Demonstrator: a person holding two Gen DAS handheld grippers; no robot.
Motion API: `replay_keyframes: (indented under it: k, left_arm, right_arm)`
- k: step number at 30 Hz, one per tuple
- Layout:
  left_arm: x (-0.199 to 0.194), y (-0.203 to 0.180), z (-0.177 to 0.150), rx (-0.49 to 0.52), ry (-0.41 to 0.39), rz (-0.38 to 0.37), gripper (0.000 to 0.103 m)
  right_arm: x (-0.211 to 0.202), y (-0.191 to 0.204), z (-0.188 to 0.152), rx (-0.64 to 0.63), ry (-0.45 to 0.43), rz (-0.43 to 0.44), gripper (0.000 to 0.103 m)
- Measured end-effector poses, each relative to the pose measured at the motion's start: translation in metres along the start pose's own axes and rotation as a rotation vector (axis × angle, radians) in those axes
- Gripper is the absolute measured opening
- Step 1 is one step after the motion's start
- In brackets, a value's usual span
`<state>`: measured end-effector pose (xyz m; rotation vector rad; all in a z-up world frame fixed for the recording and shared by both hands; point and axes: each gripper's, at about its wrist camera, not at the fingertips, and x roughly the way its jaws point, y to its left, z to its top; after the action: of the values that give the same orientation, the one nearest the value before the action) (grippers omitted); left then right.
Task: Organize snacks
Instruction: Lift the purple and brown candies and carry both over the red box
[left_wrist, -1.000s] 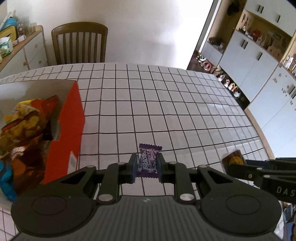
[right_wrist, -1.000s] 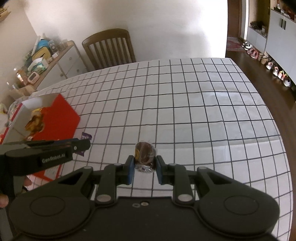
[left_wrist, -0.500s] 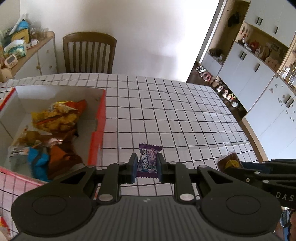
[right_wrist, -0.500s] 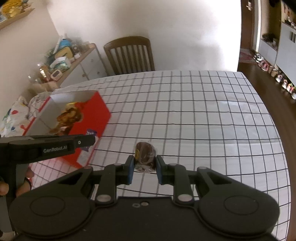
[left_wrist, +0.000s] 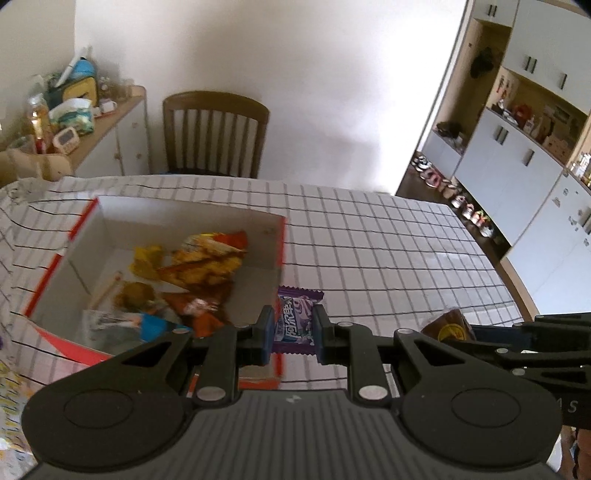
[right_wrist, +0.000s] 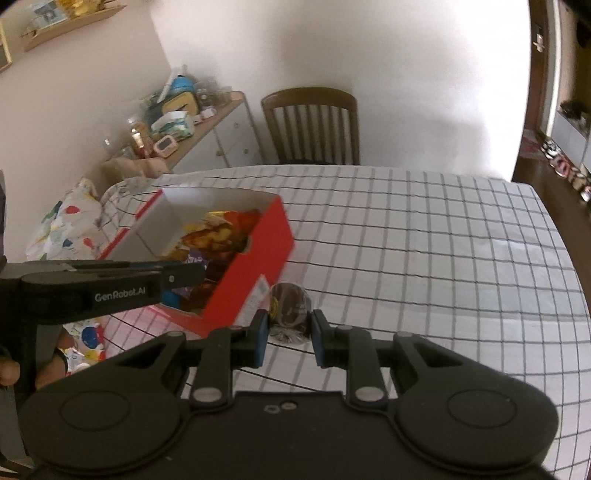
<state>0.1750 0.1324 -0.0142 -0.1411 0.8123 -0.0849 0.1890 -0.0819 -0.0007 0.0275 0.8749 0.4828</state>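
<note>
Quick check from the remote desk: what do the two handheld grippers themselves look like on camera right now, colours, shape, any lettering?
Both are matte black plastic. The left gripper and right gripper each have two blue-padded fingers on angled linkage arms with silver pivot pins, above a wide body with two round discs. The left body is ribbed. Side-on in the right wrist view, the left one reads "GenRobot.AI" in white.

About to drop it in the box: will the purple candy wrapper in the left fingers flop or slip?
The purple candy wrapper looks light and thin; its crimped ends will probably flex. The glossy film may slide, though the left gripper holds it squarely. It should fall freely into the red box.
</note>
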Motion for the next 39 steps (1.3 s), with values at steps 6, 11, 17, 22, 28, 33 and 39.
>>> replay_keyframes:
  k: [6, 11, 17, 22, 28, 33, 39]
  left_arm:
    - [-0.008, 0.037, 0.009, -0.01, -0.012, 0.038, 0.021]
    - [-0.009, 0.07, 0.016, -0.015, -0.019, 0.072, 0.021]
    - [0.0, 0.109, 0.024, -0.029, -0.016, 0.112, 0.021]
    - [0.018, 0.144, 0.027, -0.056, 0.006, 0.169, 0.021]
    - [0.045, 0.173, 0.027, -0.108, 0.057, 0.189, 0.021]
    - [0.069, 0.178, 0.026, -0.088, 0.086, 0.2, 0.021]
    - [0.1, 0.185, 0.03, -0.087, 0.117, 0.213, 0.021]
  right_arm:
    - [0.011, 0.033, 0.011, -0.051, 0.0, 0.01, 0.022]
    - [0.023, 0.059, 0.02, -0.079, 0.003, 0.022, 0.022]
    - [0.04, 0.086, 0.028, -0.109, 0.008, 0.019, 0.022]
    - [0.058, 0.104, 0.033, -0.12, 0.018, 0.01, 0.022]
    - [0.085, 0.119, 0.037, -0.134, 0.029, -0.017, 0.022]
    - [0.116, 0.12, 0.042, -0.14, 0.044, -0.079, 0.022]
    - [0.151, 0.112, 0.05, -0.083, 0.075, -0.122, 0.022]
